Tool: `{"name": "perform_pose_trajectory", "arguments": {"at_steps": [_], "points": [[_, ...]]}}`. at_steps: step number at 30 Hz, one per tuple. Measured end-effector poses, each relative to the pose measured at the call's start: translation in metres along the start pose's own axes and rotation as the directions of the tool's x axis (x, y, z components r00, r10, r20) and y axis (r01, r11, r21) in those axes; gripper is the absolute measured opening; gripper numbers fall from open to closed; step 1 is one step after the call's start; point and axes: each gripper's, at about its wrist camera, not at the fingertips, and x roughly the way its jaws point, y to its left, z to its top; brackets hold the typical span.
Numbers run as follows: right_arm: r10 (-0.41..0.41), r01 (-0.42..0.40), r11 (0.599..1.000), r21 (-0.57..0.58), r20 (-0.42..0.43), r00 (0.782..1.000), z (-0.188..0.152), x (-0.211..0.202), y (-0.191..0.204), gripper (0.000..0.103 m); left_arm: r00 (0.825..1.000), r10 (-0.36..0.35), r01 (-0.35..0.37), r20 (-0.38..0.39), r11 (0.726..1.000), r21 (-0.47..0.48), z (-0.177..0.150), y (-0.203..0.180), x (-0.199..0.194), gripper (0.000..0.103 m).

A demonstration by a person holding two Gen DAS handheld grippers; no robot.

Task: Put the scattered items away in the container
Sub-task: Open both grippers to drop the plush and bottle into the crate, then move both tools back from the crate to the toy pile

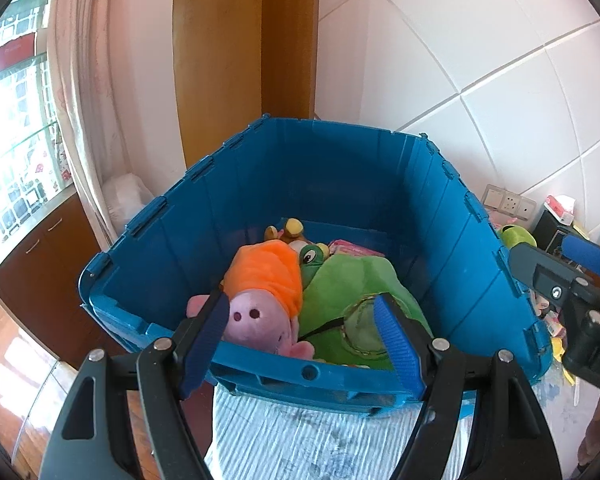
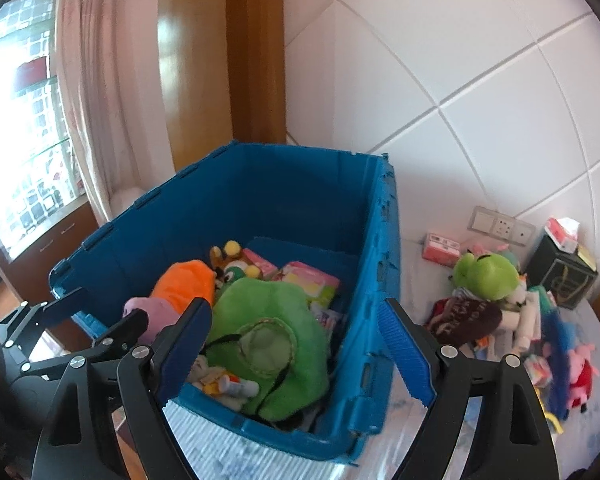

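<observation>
Both your grippers, left gripper (image 1: 300,344) and right gripper (image 2: 296,352), hang wide open and empty over the near rim of the blue crate (image 2: 372,264), which already holds plush toys. The remaining scattered toys (image 2: 500,312) lie right of the crate, nearer your right hand. The pile's far edge is cut off and jumbled.

Both tools look alike: the left gripper (image 1: 304,340) and the right gripper (image 2: 296,344) have black angular arms with triangular cut-outs. Round silver screws sit at the joints. Each finger (image 1: 396,344) carries a ribbed blue pad (image 2: 404,352) on its inner face.
</observation>
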Motion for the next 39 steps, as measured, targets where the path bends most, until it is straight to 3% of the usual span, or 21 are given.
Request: {"name": "perform_pose_trajectory", "arguments": {"at_steps": [9,15,21,32,37,39], "points": [[-0.017,0.017,0.999,0.034,0.012,1.0,-0.01,-0.018,-0.031,0.086,1.0,-0.025,0.025,0.017,1.0,0.015,-0.001,-0.022,-0.011,0.074],[-0.024,0.022,0.997,0.073,0.025,0.999,-0.021,-0.033,-0.067,0.086,0.998,-0.023,0.02,0.057,0.998,0.058,-0.006,-0.057,-0.026,0.074],[-0.029,0.025,0.992,0.122,0.028,0.999,-0.04,-0.051,-0.122,0.086,0.996,-0.056,0.051,0.07,0.996,0.075,-0.017,-0.109,-0.041,0.074],[-0.023,0.02,0.991,0.131,0.022,0.999,-0.098,-0.098,-0.243,0.087,0.998,-0.05,0.047,0.044,0.996,0.069,-0.059,-0.229,-0.067,0.074],[-0.07,0.068,0.981,0.182,0.008,0.998,-0.123,-0.117,-0.299,0.101,0.998,-0.062,0.06,0.032,0.995,0.079,-0.071,-0.268,-0.076,0.074],[-0.085,0.083,0.973,0.217,0.001,0.996,-0.133,-0.122,-0.321,0.101,0.996,-0.078,0.074,0.045,0.994,0.078,-0.072,-0.277,-0.08,0.074]]}}
